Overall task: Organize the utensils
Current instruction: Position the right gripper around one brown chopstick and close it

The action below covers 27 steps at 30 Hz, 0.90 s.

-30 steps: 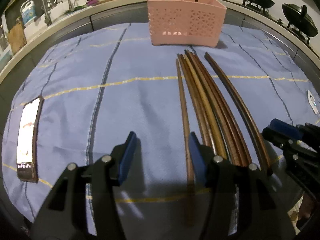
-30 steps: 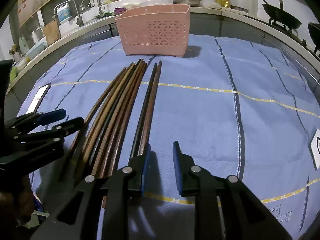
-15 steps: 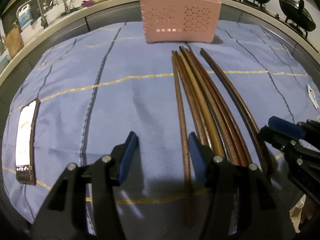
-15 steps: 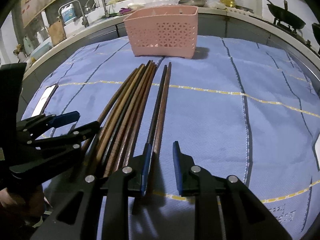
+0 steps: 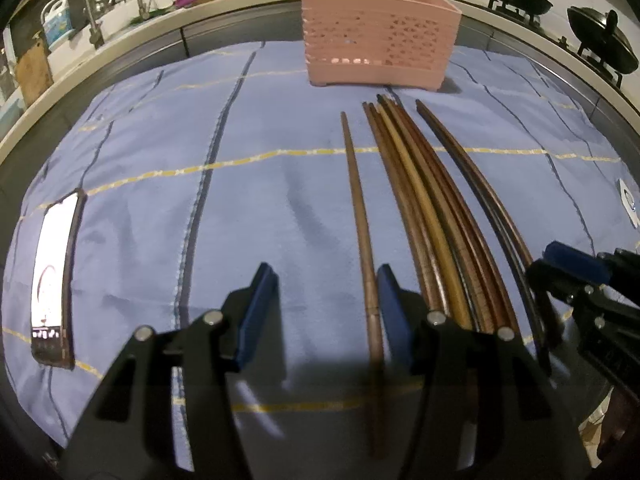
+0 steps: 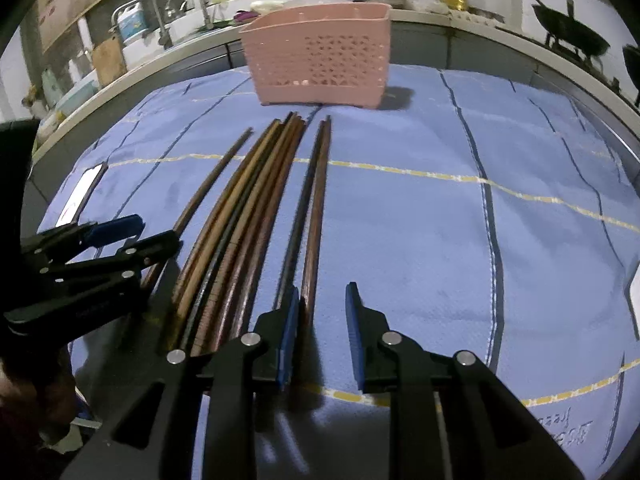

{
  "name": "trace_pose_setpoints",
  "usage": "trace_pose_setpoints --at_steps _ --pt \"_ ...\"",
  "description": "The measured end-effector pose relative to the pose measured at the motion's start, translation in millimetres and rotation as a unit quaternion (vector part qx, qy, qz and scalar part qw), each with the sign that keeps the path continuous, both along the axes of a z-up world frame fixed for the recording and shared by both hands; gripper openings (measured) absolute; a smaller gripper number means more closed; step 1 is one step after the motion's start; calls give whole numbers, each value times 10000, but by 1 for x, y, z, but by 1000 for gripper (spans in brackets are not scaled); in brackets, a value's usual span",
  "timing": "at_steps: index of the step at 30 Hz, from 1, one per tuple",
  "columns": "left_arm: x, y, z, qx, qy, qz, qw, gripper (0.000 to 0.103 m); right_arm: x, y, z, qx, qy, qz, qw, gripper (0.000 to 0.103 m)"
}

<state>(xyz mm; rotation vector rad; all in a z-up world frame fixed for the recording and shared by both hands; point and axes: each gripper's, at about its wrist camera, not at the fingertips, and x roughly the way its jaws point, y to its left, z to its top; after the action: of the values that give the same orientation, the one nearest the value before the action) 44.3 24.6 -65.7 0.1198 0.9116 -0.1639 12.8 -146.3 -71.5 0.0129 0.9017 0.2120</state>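
Near: left gripper [image 5: 324, 312] jaws spread, one lone chopstick [image 5: 359, 216] just inside its right jaw. Right gripper [image 6: 322, 330] jaws spread over a chopstick pair [image 6: 310, 216]. Between: chopstick bundle [image 5: 424, 216], count unclear. Phone [image 5: 54, 276] lies left; bare tablecloth [image 5: 160, 184] w/ room. Far: 1 pink basket [image 5: 376, 52].

Left gripper [image 5: 326, 312] jaws apart, right gripper [image 6: 322, 330] likewise

Dim, bluish fisheye views; dark bowed edges, soft foreground shadows.
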Motion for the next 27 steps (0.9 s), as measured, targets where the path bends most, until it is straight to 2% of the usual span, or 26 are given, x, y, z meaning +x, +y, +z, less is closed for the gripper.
trace_pose_setpoints --at_steps 7,13,17,22,27 --pt "-1 -7 0 37 -34 -78 10000 52 0 6 -3 -82 30 92 9999 23" --pt "7 -1 1 13 -44 -57 10000 52 6 -15 -2 -16 54 -188 9998 23" --pt "30 -6 4 43 22 -271 9996 52 23 -13 1 -162 81 -40 9998 23" --pt "60 -15 6 132 -13 -412 9991 52 62 -13 4 -42 237 58 9997 23" --pt "86 -19 7 29 -27 -465 9989 52 95 -6 7 -235 212 148 9994 23"
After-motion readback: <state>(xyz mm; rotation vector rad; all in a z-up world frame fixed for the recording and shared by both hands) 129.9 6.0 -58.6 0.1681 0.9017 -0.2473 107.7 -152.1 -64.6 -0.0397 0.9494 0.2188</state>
